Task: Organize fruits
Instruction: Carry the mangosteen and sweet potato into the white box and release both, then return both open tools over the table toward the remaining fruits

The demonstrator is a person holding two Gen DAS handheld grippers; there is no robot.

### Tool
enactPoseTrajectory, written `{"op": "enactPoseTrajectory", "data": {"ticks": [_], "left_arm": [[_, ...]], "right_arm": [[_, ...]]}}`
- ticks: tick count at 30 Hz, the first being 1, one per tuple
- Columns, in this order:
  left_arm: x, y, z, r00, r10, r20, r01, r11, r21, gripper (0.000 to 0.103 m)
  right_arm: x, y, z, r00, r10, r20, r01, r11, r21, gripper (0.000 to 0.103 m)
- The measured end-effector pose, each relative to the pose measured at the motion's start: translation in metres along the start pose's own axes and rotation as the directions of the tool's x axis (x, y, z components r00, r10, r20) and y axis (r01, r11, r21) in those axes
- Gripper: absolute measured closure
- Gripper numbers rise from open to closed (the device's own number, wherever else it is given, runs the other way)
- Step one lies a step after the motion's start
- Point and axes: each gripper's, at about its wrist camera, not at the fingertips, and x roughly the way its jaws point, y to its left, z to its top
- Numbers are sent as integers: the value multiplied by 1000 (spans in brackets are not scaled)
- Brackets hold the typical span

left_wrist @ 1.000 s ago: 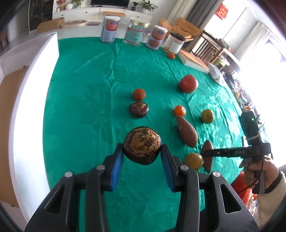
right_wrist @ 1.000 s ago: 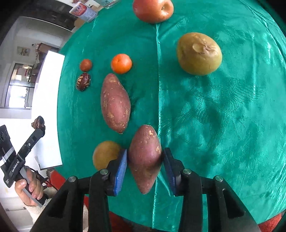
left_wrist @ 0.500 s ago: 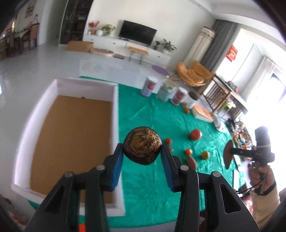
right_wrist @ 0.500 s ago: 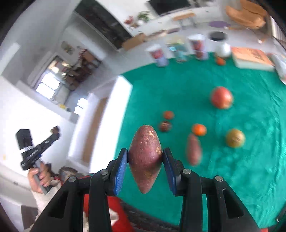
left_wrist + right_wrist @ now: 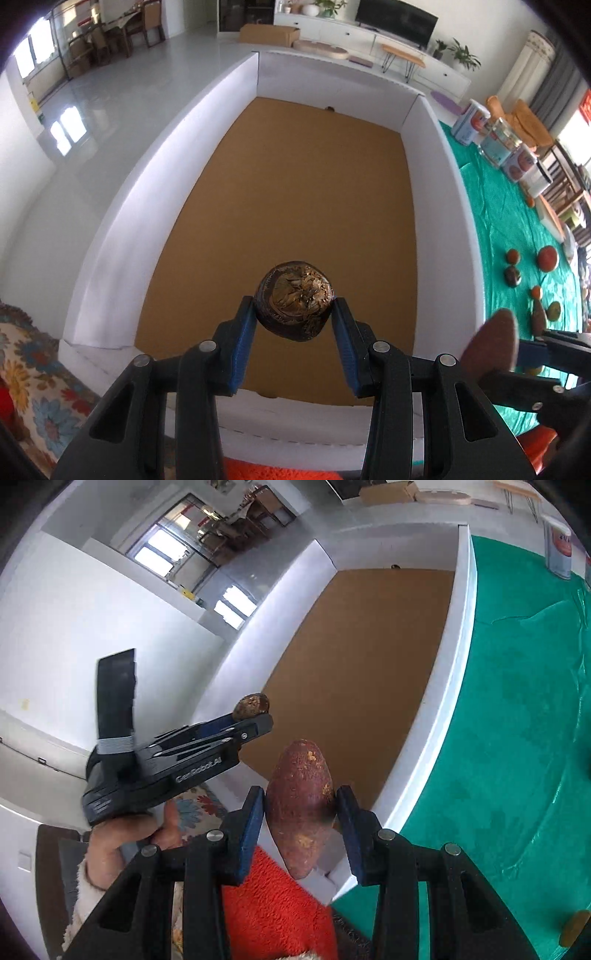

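My left gripper (image 5: 294, 317) is shut on a dark brown, wrinkled round fruit (image 5: 294, 300) and holds it above the near part of a big white-walled box with a brown cardboard floor (image 5: 295, 177). My right gripper (image 5: 300, 812) is shut on a reddish sweet potato (image 5: 300, 801), held upright above the box's near corner (image 5: 424, 775). The sweet potato (image 5: 491, 343) shows at the right of the left wrist view; the left gripper with its fruit (image 5: 251, 706) shows in the right wrist view.
A green cloth (image 5: 517, 236) covers the table right of the box, with several fruits (image 5: 546, 258) and a sweet potato (image 5: 538, 320) on it. Cans and jars (image 5: 495, 140) stand at its far end. A red rug (image 5: 273, 897) lies below.
Both grippers have swung from over the green cloth to the white box, each carrying its item. The left one now hangs over the box floor, the right over its near corner.
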Motion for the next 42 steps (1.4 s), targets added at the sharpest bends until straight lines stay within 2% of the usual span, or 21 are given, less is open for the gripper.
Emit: {"op": "enactPoseTrajectory", "data": {"ticks": [3, 5, 7, 9, 11, 13, 14, 16, 18, 20, 22, 25, 28, 31, 34, 39, 42], "left_arm": [[7, 6, -2, 1000, 18, -8, -18, 1000, -14, 58], [8, 12, -2, 999, 36, 1, -36, 999, -22, 53], [4, 13, -5, 998, 55, 15, -55, 998, -28, 38], [-6, 11, -5, 997, 62, 41, -61, 998, -28, 37], [-23, 1, -6, 993, 53, 107, -53, 999, -6, 36], [-42, -23, -9, 980, 52, 192, -61, 997, 39, 27], [-51, -38, -12, 971, 35, 236, -52, 996, 68, 24], [-59, -69, -17, 957, -52, 286, 13, 991, 135, 18], [-56, -101, -21, 952, -128, 279, 68, 974, 215, 17], [-44, -131, -24, 953, -146, 265, 66, 956, 286, 17], [-28, -153, -27, 959, -110, 261, 22, 947, 320, 17], [-2, -170, -34, 976, -41, 212, -36, 937, 347, 18], [3, -178, -46, 971, 38, 236, -127, 920, 371, 19], [0, -172, -49, 966, 66, 249, -154, 922, 355, 18], [0, -159, -48, 971, 81, 224, -152, 935, 320, 18], [-1, -143, -45, 973, 86, 215, -146, 948, 283, 18], [-21, -149, -49, 942, 106, 319, -185, 956, 226, 17]], "right_arm": [[23, -1, 9, 997, -70, 11, 70, 998, 0, 61], [26, -2, 15, 995, -87, 46, 87, 996, 2, 61], [19, -2, 20, 993, -89, 80, 88, 996, 9, 55], [-2, 0, 18, 988, -67, 139, 66, 998, 11, 54], [-29, -4, 13, 978, -64, 198, 67, 998, -7, 49], [-62, -13, -2, 963, -81, 258, 91, 996, -25, 35], [-78, -22, -13, 953, -105, 284, 118, 993, -29, 33], [-110, -47, -37, 930, -165, 328, 180, 984, -13, 26], [-144, -82, -70, 901, -241, 361, 245, 969, 36, 26], [-178, -121, -108, 870, -326, 369, 306, 945, 115, 26], [-206, -163, -137, 845, -413, 339, 358, 909, 213, 25], [-240, -222, -188, 803, -538, 256, 436, 824, 362, 25], [-253, -274, -227, 743, -643, 187, 513, 726, 457, 25], [-256, -309, -251, 696, -699, 163, 541, 660, 521, 25], [-254, -342, -265, 657, -734, 173, 547, 622, 560, 25], [-250, -360, -268, 604, -773, 196, 553, 583, 596, 25], [-242, -378, -266, 577, -796, 185, 587, 561, 584, 24]]}}
